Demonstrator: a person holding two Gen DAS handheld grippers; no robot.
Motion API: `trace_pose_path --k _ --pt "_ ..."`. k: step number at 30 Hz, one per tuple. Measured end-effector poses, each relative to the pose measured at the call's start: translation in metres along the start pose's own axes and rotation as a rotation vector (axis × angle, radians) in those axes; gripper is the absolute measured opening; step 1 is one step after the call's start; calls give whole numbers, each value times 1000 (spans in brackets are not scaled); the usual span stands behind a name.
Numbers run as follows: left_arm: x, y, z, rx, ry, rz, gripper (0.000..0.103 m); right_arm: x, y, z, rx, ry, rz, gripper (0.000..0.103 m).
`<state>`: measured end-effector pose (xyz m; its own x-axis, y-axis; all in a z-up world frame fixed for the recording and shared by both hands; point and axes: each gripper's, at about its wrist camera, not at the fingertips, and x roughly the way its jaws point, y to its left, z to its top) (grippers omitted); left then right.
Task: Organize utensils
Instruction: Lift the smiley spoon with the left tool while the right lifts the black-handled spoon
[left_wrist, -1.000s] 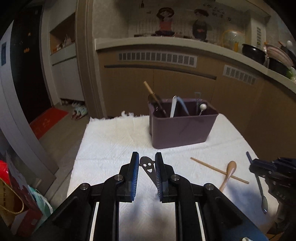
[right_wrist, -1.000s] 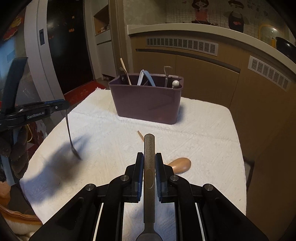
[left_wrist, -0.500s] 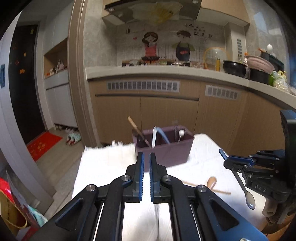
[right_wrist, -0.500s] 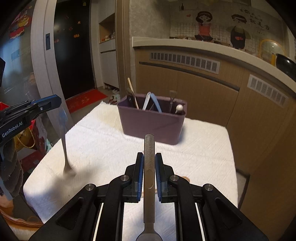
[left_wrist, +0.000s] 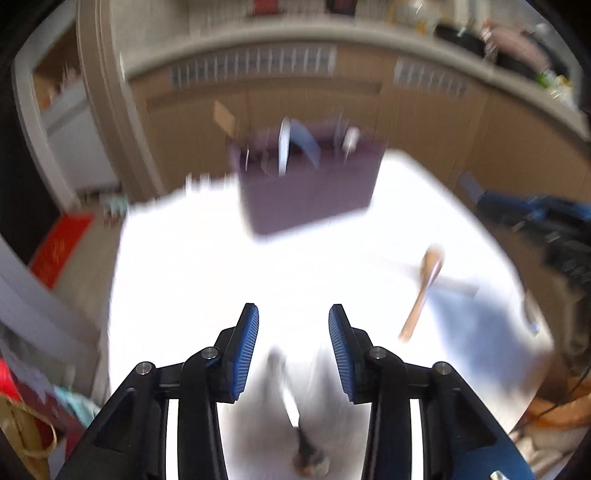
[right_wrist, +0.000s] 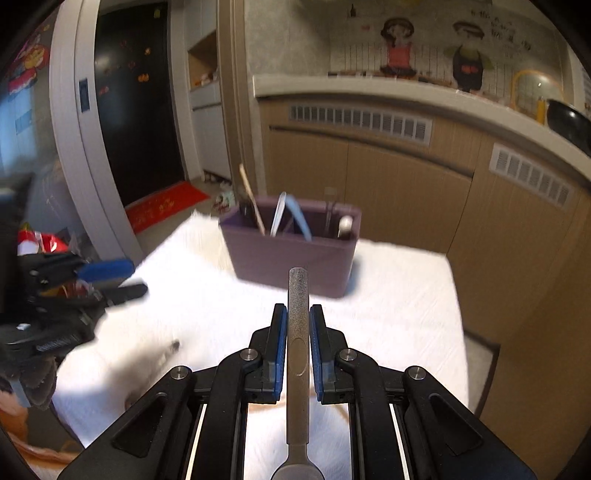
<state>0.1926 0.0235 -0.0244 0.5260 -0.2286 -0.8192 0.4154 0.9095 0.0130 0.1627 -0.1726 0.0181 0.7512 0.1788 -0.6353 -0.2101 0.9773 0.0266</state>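
My left gripper (left_wrist: 293, 325) has just been opening; its jaws stand apart with nothing pressed between the blue pads (left_wrist: 246, 350). A dark metal utensil (left_wrist: 291, 406) lies on the white cloth (left_wrist: 192, 266) just below and between the jaws, badly blurred, so I cannot tell its type. The left wrist view is motion-smeared overall.

My right gripper (right_wrist: 298, 314) is clamped on the flat metal handle (right_wrist: 298, 306) of a utensil, with the handle end poking out past the fingertips toward the far side and the neck running back under the camera.

The purple utensil caddy (right_wrist: 291, 258) sits at the far end of the cloth, upright, already holding a chopstick (right_wrist: 251, 199), a light blue utensil (right_wrist: 295, 214) and a white-tipped one (right_wrist: 345, 225). A wooden spoon (left_wrist: 424, 288) lies on the cloth to the right, crossing a chopstick (left_wrist: 458, 282), well apart from the caddy.

From the right wrist view the left gripper is at near left, low over the cloth.
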Motion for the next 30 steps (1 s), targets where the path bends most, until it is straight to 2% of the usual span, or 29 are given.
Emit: trace_pose_path --k 3,5,13,16,18,23,25,27,30 --pt "32 3 -19 -22 110 16 36 15 5 -20 -26 47 15 13" --pt "43 3 -25 -29 148 12 36 28 7 -32 -34 87 33 13" --pt "75 4 -22 -40 240 12 37 65 5 -58 -27 193 65 13" --pt "75 4 -21 -42 230 12 35 75 5 -62 -48 216 94 14" --pt "74 0 -22 -33 218 11 30 85 8 -60 -74 246 127 14" --pt "71 -1 -23 -30 202 5 25 111 19 -54 -114 296 177 16" --pt "70 1 -24 -33 198 -6 15 122 24 -51 -121 317 194 22" --pt "68 0 -27 -25 185 -8 13 131 28 -48 -131 327 189 34" --pt "65 -1 -31 -20 163 -10 11 137 31 -44 -137 326 181 39"
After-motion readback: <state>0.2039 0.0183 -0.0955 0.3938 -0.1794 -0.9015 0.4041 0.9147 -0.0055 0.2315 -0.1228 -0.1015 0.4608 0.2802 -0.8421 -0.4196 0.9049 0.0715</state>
